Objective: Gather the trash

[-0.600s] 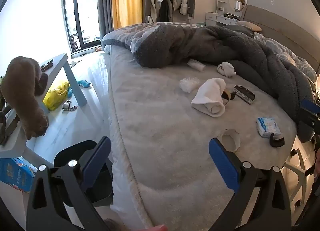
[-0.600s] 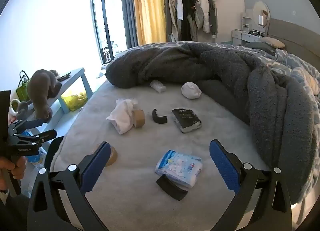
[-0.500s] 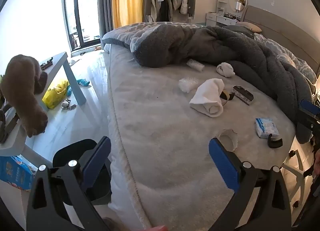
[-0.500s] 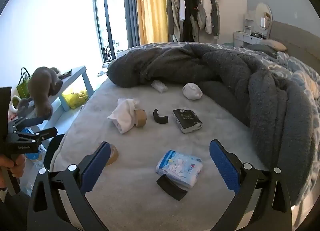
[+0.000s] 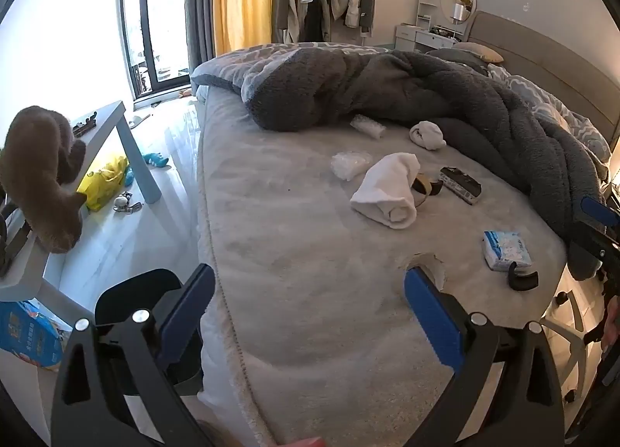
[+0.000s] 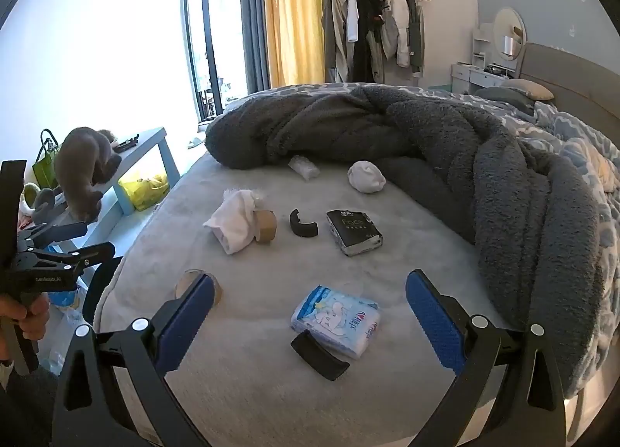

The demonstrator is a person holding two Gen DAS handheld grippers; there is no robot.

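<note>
Loose items lie on the grey bed. A blue tissue pack lies between my right gripper's open fingers, a black curved piece against it. Farther off lie a black pack, another black curved piece, a white cloth beside a brown tape roll, a second tape roll behind the left finger, a plastic wrapper and a white wad. My left gripper is open over the bed's edge; the tape roll is at its right finger.
A black bin stands on the floor beside the bed, under my left gripper. A pale blue side table with a plush toy stands at the left. A heaped dark blanket covers the far and right of the bed.
Both grippers have shifted slightly; the items on the bed sit a little lower and closer in the right view. Both stay open and empty.
</note>
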